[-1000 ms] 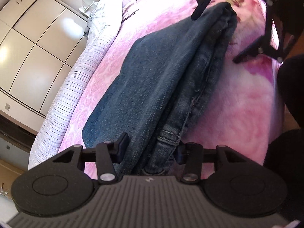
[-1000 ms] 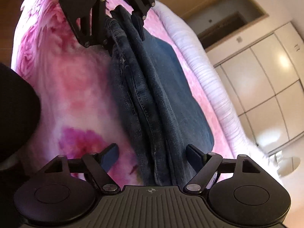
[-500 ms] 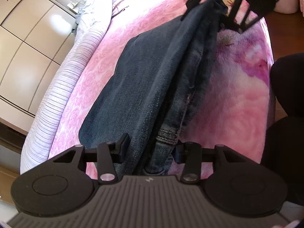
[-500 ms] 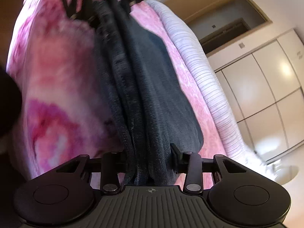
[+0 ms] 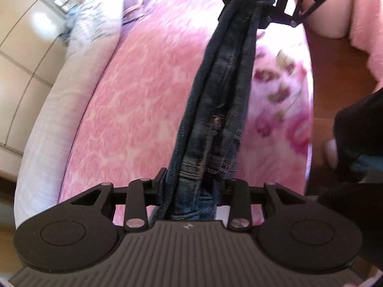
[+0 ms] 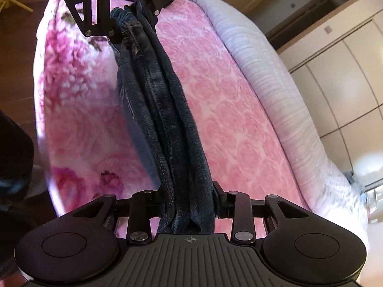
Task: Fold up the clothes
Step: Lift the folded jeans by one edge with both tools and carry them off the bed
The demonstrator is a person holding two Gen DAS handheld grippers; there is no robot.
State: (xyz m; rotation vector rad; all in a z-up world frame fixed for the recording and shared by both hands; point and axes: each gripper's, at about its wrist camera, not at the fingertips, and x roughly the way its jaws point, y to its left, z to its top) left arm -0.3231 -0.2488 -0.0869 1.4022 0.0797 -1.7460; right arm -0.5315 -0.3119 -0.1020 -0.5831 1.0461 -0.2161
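Left jaws: the left gripper (image 5: 190, 186) is clamped on the waistband end of the jeans (image 5: 215, 110), denim bunched between both pads; the jaws have just been closing further on that cloth.
Right jaws: the right gripper (image 6: 189, 199) is clenched on the other end of the jeans (image 6: 165, 119), the folded layers pinched between its pads; these jaws have also just been closing, with the denim between them.
Jeans: folded lengthwise into a narrow dark blue band, stretched taut between the two grippers and hanging above the bed, not lying flat on it.
Jeans edges: in the left wrist view the stitched waistband hem and a rivet show just ahead of the pads; in the right wrist view a seam runs along the band's length.
Far grippers: each wrist view shows the other gripper at the top of the frame, holding the far end (image 5: 282, 7) (image 6: 124, 16).
Bed: a pink rose-patterned blanket (image 5: 134, 110) lies under the band, with a brighter flowered part toward the person's side (image 6: 71, 100).
Bed edges: a pale striped cover (image 6: 270, 91) runs along the far edge; wooden floor (image 5: 335, 76) borders the near edge.
Open room: bare blanket lies on both sides of the band.
Beyond: cream wardrobe doors (image 6: 344, 79) stand past the striped cover.
Person: dark clothing (image 5: 359, 129) shows at the near side.
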